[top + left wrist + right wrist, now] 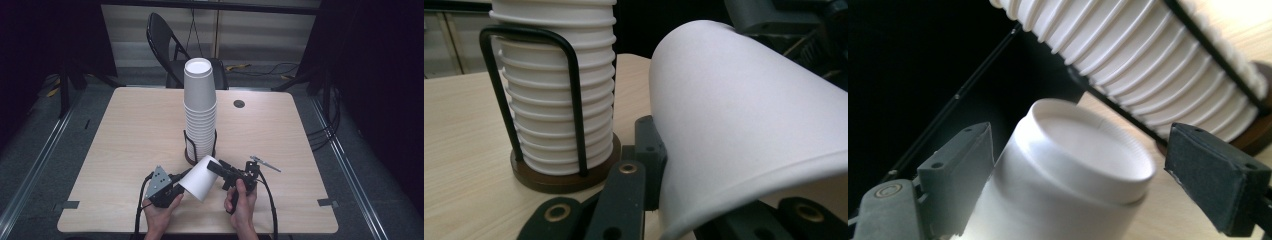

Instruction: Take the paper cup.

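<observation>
My left gripper (181,184) is shut on a single white paper cup (200,178), holding it by its wide rim end. The cup lies tilted above the table, its closed base turned toward my right gripper (216,167). In the left gripper view the cup (744,130) sits between the jaws of the left gripper (714,200). In the right gripper view the cup's base (1073,170) sits between the spread jaws of the right gripper (1088,165), which is open; its right pad stands clear of the cup. A tall stack of white cups (200,110) stands in a black wire holder (192,159) just behind.
The light wooden table (125,140) has a round cable hole (239,104) at the back right. A black folding chair (165,40) stands behind the far edge. The stack (559,100) and its holder are close to both grippers.
</observation>
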A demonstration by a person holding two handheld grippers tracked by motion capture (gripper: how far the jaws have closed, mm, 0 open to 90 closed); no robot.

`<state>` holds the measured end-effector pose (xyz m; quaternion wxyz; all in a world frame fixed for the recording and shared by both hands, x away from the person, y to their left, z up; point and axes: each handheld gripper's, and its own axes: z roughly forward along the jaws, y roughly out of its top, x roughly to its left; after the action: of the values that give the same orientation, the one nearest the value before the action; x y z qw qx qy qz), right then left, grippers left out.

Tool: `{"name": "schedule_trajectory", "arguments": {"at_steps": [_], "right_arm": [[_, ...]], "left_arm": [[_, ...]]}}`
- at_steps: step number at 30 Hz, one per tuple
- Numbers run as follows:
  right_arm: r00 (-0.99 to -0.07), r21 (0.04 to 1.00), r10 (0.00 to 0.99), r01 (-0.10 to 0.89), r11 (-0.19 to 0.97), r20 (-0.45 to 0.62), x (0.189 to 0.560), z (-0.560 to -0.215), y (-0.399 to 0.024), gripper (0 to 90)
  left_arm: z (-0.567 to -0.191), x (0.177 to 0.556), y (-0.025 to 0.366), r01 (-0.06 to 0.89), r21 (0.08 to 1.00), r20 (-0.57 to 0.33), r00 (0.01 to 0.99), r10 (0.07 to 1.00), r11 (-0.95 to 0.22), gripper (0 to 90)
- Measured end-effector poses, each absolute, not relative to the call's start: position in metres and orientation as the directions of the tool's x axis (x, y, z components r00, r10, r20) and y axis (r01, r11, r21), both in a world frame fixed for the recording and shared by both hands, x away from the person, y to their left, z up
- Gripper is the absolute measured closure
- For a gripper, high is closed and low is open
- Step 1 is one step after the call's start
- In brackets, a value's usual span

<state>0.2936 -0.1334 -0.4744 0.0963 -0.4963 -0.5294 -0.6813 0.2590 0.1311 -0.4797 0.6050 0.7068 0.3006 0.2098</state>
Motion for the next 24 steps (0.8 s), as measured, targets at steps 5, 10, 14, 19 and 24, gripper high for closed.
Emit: {"name": "schedule_trajectory", "arguments": {"at_steps": [5,10,14,19,24], "right_arm": [[-0.500,0.669,0.450,0.614,-0.418,0.740,0.295,-0.468,-0.143,12.3],[-0.515,0.697,0.474,0.584,-0.416,0.714,0.294,-0.462,-0.150,12.3],[-0.519,0.756,0.562,0.544,-0.365,0.644,0.289,-0.464,-0.151,12.4],[-0.596,0.831,0.591,0.482,-0.279,0.544,0.280,-0.468,-0.150,12.3],[-0.607,0.870,0.647,0.454,-0.195,0.462,0.279,-0.469,-0.148,12.6]], "left_arm": [[-0.478,0.259,0.135,0.187,0.976,-0.068,0.751,0.657,-0.112,86.8],[-0.477,0.260,0.139,0.192,0.973,-0.057,0.744,0.666,-0.131,86.8],[-0.474,0.261,0.145,0.218,0.961,-0.048,0.731,0.680,-0.167,86.7],[-0.469,0.265,0.154,0.248,0.953,-0.060,0.714,0.697,-0.173,86.6],[-0.465,0.268,0.162,0.272,0.950,-0.087,0.699,0.710,-0.152,86.6]]}}
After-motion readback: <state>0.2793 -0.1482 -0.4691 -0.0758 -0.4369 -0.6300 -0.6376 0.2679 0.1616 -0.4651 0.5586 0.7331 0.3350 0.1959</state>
